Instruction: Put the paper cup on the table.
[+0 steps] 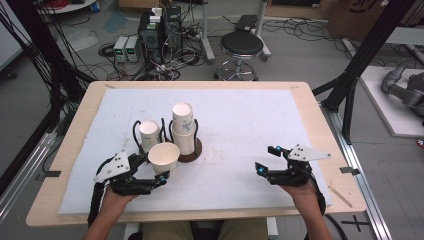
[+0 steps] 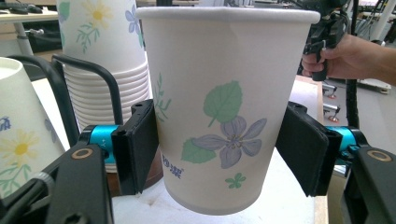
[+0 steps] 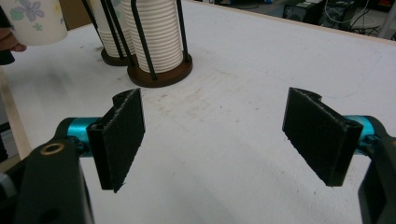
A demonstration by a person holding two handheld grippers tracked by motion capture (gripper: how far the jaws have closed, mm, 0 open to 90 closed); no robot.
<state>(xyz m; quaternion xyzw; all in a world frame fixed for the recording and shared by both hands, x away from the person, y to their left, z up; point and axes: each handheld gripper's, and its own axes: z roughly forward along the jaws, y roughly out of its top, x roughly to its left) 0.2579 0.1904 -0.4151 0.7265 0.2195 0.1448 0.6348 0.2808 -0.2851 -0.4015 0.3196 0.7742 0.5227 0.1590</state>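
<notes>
While the left tongs (image 1: 161, 172) clamp 1 empty paper cup (image 1: 164, 156), the right tongs (image 1: 266, 160) gape, holding nothing.

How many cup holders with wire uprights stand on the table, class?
2. The taller cup holder stands near the table's middle on a round brown base, with a high stack of cups. The shorter cup holder stands just to its left, behind the cup in the left gripper.
</notes>
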